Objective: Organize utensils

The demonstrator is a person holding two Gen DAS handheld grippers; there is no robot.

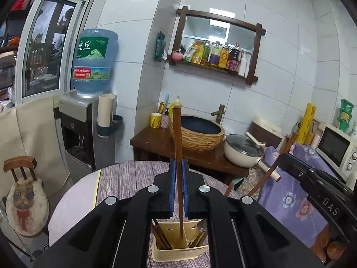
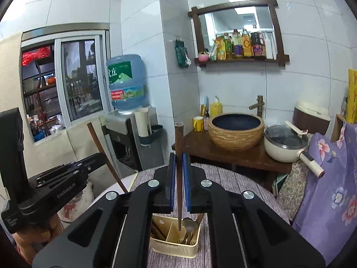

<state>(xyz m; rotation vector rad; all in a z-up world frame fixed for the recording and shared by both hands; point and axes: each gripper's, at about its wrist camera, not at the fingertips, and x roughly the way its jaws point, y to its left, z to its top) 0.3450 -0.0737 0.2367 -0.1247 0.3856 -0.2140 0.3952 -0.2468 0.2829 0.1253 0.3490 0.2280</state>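
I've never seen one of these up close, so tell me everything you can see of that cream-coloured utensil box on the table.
The utensil box is a small cream container, plastic by its look, open-topped, upright on the purple-grey tablecloth. Slanted inner walls split it into compartments. Brown chopsticks lean in the left one; a metal spoon and forks stand in the right one. Each hand-held gripper holds one chopstick above it, apparently not touching it.

A water jug point(image 1: 93, 61) tops the dispenser point(image 1: 77, 131) beside a basin point(image 1: 197, 132).
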